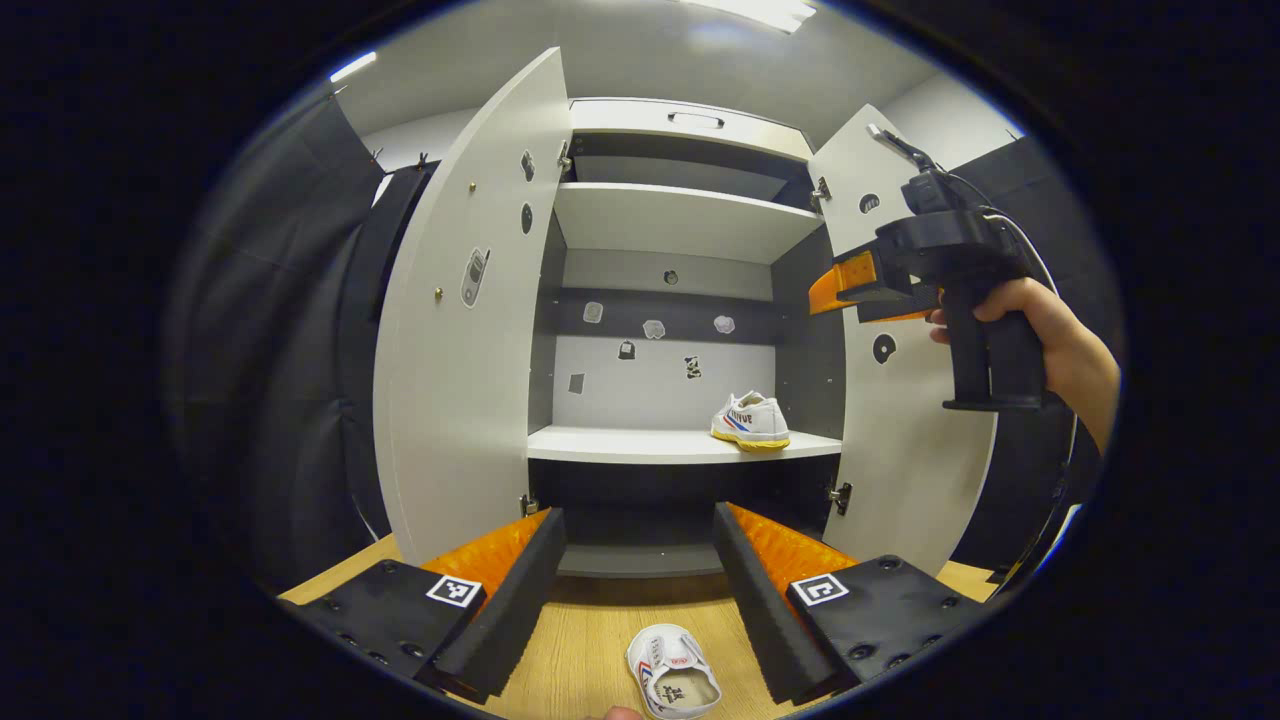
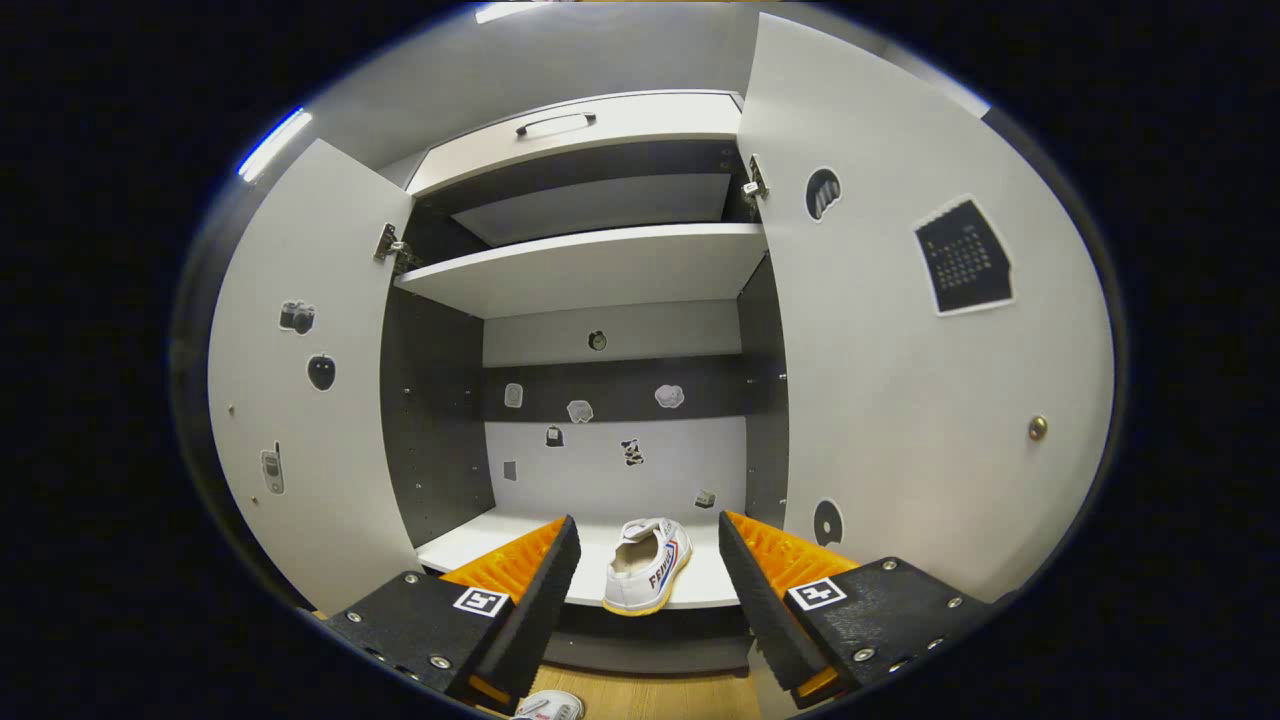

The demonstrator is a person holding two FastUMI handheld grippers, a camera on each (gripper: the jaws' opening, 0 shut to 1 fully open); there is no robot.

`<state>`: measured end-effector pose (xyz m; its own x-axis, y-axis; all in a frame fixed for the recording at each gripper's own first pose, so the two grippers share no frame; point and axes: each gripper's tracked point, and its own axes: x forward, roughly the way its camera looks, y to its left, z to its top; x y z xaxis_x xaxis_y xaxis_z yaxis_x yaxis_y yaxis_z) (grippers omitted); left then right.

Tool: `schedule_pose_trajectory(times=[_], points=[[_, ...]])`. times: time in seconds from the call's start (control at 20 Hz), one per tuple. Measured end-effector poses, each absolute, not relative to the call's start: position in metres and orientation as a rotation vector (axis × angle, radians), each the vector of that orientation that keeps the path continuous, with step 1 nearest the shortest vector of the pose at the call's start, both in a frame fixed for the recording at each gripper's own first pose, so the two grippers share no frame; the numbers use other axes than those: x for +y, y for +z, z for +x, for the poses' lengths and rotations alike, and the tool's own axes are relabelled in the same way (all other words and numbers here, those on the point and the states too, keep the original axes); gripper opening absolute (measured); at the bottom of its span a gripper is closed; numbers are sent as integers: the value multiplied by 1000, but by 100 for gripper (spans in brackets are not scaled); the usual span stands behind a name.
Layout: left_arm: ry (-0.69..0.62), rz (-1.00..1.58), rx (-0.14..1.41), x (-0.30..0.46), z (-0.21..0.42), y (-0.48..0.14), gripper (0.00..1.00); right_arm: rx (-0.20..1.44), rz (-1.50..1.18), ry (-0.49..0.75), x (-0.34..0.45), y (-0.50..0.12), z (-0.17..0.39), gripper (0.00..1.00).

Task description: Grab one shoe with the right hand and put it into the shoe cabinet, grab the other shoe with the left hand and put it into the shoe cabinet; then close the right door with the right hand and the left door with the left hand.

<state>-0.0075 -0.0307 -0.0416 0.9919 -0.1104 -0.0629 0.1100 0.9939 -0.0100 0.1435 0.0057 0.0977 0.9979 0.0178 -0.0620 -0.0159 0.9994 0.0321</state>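
Note:
A white shoe (image 1: 750,420) with red and blue stripes stands on the right of the cabinet's lower shelf (image 1: 620,445). In the right gripper view the same shoe (image 2: 648,565) lies beyond my open right gripper (image 2: 648,522), heel toward me, untouched by the fingers. A hand holds the right gripper (image 1: 850,285) up by the right door (image 1: 900,450). The second white shoe (image 1: 672,685) lies on the wooden floor (image 1: 590,640), below and between the fingers of my open left gripper (image 1: 640,515), which holds nothing. That second shoe (image 2: 548,708) peeks in at the bottom edge.
Both cabinet doors stand wide open: the left door (image 1: 460,330) and the right door (image 2: 930,380) with its small knob (image 2: 1038,428). An upper shelf (image 1: 680,220) is bare. Black cloth walls (image 1: 290,350) flank the cabinet.

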Motion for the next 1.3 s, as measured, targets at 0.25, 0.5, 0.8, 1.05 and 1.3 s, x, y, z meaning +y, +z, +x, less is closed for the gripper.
schedule_pose_trajectory(times=[0.25, 0.5, 0.8, 1.05, 1.3], points=[[-121, -20, 82, -39, -11, -48, 96, -11, 27, -6, -5, 64, 87, 89], [-100, -9, 122, -33, -16, -64, 96, -41, -47, -37, -12, 16, 31, 90], [-81, -10, 157, -27, -10, -76, 96, 59, -8, -51, -21, -44, -7, 91], [-133, -43, 213, -32, 0, -85, 94, 54, -23, -81, -34, -46, -11, 92], [-160, -101, 431, -32, -4, -162, 97, 38, -80, -54, -31, -46, -16, 92]])
